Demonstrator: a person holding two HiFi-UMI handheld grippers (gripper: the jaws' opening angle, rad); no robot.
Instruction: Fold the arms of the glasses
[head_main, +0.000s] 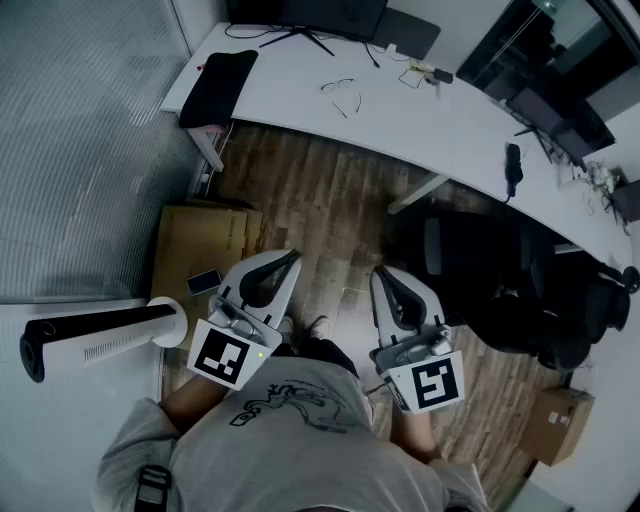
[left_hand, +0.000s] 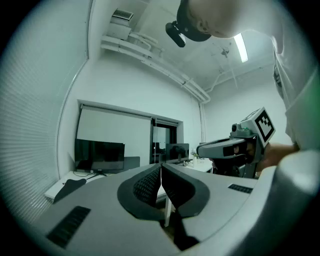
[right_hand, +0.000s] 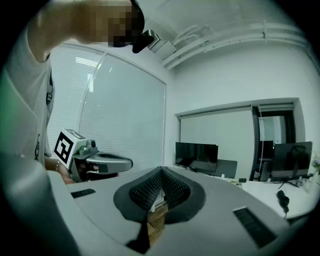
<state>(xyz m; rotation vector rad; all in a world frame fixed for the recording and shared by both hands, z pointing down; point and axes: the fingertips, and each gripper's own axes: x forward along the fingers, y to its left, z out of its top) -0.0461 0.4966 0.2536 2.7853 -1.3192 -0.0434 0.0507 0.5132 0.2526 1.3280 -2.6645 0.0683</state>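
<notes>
**A:** Where are the thin-framed glasses (head_main: 342, 96)?

**B:** On the long white bench (head_main: 430, 125), well apart from both tools.

**A:** And the tools?

**B:** The left hand-held gripper (head_main: 293, 257) and the right hand-held gripper (head_main: 380, 272) each have their jaws pressed together on nothing.

**A:** Any containers?

**B:** A brown cardboard box (head_main: 557, 424) on the wooden floor (head_main: 320, 190). Its contents can't be seen.

Grey printed T-shirt (head_main: 300, 445), white tongs (head_main: 284, 263) (head_main: 384, 277)
</notes>
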